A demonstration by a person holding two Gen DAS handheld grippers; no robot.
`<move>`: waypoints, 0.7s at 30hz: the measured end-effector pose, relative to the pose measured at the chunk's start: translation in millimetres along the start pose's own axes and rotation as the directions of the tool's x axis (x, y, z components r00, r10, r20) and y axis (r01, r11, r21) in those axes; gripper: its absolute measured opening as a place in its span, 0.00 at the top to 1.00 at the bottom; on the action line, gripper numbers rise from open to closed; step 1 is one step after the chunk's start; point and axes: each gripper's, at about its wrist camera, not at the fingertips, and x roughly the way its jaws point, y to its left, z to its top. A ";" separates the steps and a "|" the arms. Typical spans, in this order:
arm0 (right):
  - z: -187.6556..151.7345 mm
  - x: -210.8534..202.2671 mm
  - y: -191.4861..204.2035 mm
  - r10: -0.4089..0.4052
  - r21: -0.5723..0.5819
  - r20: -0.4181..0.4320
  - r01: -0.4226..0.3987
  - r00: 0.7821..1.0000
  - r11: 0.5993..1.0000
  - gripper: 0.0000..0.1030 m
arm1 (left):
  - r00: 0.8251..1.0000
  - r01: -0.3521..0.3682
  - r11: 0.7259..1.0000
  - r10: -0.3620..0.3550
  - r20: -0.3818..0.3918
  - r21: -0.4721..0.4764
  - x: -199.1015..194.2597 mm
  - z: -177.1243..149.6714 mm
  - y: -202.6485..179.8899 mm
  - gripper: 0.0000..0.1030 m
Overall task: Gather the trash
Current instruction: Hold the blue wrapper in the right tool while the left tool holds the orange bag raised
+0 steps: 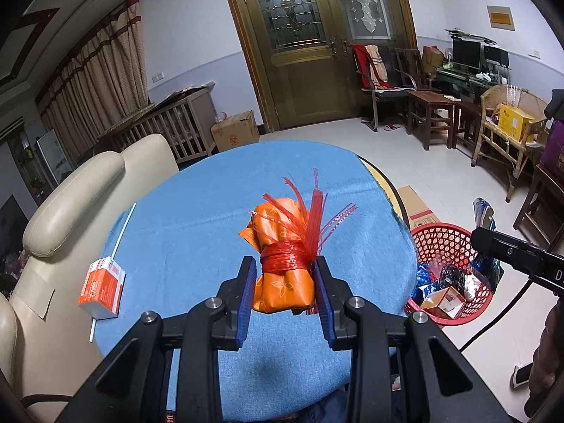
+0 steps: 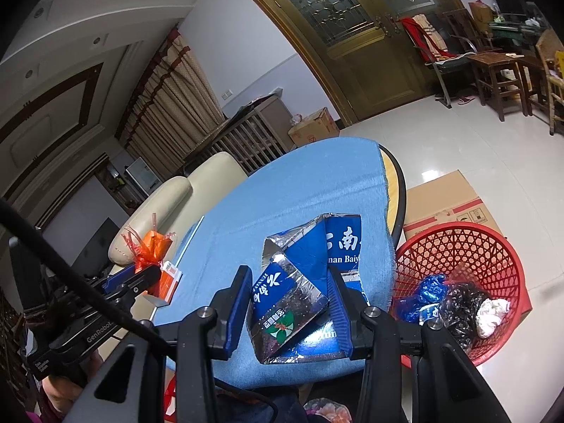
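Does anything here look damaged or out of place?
Yes: the blue carton in the right claw is torn open and crushed, its silver lining showing. A small orange carton lies tipped over on the blue tablecloth.

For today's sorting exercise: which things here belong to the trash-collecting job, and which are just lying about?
Job: orange wrapped bundle tied with red string in left tool; crumpled blue foil-lined carton in right tool; red plastic basket; orange-white drink carton.
Lying about: cardboard box; wicker chair.
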 end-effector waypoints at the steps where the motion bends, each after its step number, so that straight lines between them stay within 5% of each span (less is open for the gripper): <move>1: 0.0 -0.2 0.0 0.000 0.001 0.000 0.000 1.000 1.000 0.56 | 1.000 0.002 1.000 -0.002 -0.001 0.000 0.4 -0.8 -0.3 0.66; 21: -0.8 9.8 -9.1 0.002 0.021 -0.019 -0.002 1.000 1.000 0.56 | 1.000 0.006 1.000 -0.007 -0.031 -0.019 9.7 -6.0 -0.9 0.66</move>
